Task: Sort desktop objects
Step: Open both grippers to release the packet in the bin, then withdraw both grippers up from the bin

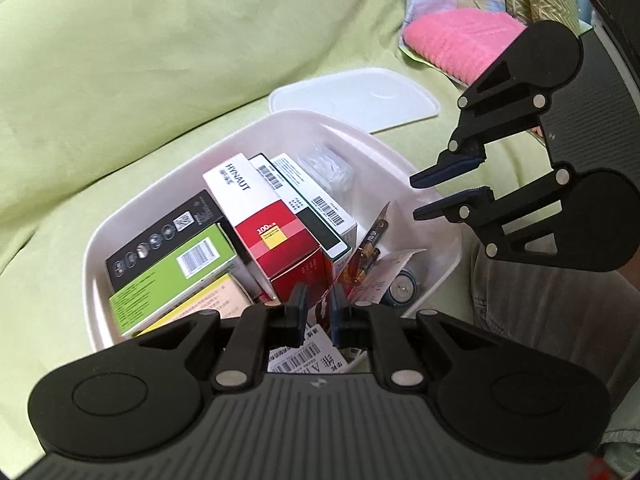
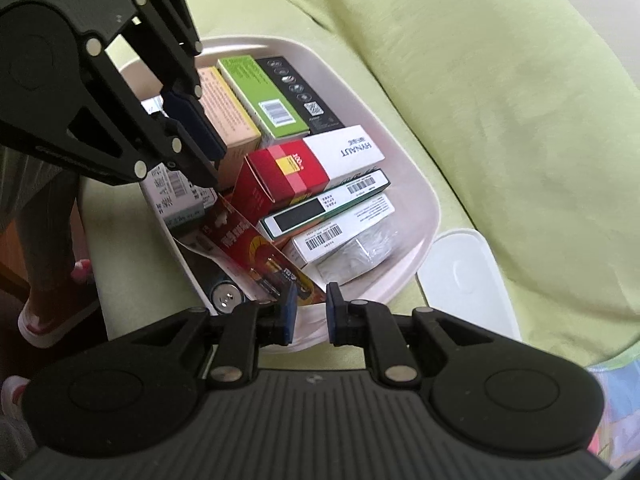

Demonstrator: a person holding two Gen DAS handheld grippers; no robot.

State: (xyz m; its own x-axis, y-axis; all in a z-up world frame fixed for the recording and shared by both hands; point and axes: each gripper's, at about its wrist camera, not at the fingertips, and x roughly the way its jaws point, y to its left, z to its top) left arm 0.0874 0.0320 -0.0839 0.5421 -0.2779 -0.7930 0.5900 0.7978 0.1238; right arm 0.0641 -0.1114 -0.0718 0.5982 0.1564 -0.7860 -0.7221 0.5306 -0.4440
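Boxes fill white bin; both grippers slightly apart, empty

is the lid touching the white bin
Cannot tell. In the left wrist view the lid runs behind the bin rim, hiding any gap; the right wrist view shows them close but blurred.

Both grippers angle down, tips near each other. The left gripper holds its jaws slightly parted and empty; the right gripper shows the same narrow, empty gap.
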